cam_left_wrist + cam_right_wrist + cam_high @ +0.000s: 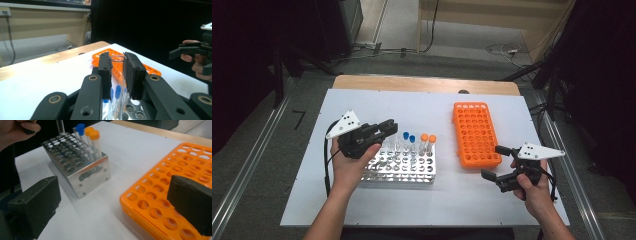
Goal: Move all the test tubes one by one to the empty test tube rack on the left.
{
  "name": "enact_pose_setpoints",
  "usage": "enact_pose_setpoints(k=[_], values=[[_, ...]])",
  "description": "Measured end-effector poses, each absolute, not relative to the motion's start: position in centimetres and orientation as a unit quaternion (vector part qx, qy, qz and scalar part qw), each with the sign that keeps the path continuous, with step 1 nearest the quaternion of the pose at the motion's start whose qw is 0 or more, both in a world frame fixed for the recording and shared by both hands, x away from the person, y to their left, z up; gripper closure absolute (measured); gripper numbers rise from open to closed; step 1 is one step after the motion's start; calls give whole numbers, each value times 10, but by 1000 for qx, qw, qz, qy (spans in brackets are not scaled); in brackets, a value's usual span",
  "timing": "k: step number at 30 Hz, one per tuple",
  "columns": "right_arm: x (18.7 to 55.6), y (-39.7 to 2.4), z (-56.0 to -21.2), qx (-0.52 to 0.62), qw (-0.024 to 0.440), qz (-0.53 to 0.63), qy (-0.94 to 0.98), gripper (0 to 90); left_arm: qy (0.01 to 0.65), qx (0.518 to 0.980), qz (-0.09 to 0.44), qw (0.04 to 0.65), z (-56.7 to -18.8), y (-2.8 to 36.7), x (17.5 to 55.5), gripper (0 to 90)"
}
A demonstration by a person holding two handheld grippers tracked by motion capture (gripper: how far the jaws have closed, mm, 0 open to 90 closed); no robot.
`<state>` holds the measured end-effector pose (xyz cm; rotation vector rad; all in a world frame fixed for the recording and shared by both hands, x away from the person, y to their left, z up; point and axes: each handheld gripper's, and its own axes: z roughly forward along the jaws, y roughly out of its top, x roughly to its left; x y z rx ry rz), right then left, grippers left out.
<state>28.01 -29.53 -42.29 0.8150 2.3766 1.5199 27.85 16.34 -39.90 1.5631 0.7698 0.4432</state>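
Observation:
My left gripper (117, 62) is shut on a clear, uncapped test tube (118, 75), which it holds upright above the metal tube rack (404, 176). In the high view the left gripper (388, 127) hovers over the rack's far left corner. The rack holds two blue-capped tubes (409, 138) and two orange-capped tubes (428, 138) in its back row. The held tube's lower end (60, 126) hangs just over the rack's holes. My right gripper (496, 162) stands open with nothing between its jaws, beside the near right corner of the orange rack (476, 135).
The orange rack (172, 192) lies flat with all its holes vacant, right of the metal rack (82, 170). Both stand on a white sheet (362, 102) over a wooden table. Bare sheet lies between the racks and along the near edge.

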Motion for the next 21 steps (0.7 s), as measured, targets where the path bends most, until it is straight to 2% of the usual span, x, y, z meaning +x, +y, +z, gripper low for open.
enact_pose_setpoints(k=[6,21], values=[[290,-312,-432,291,125,509,800,0,350,675,209,615,-404,169,282,767],[302,-329,-441,325,129,507,788,0,385,654,224,611,-417,174,290,767]])
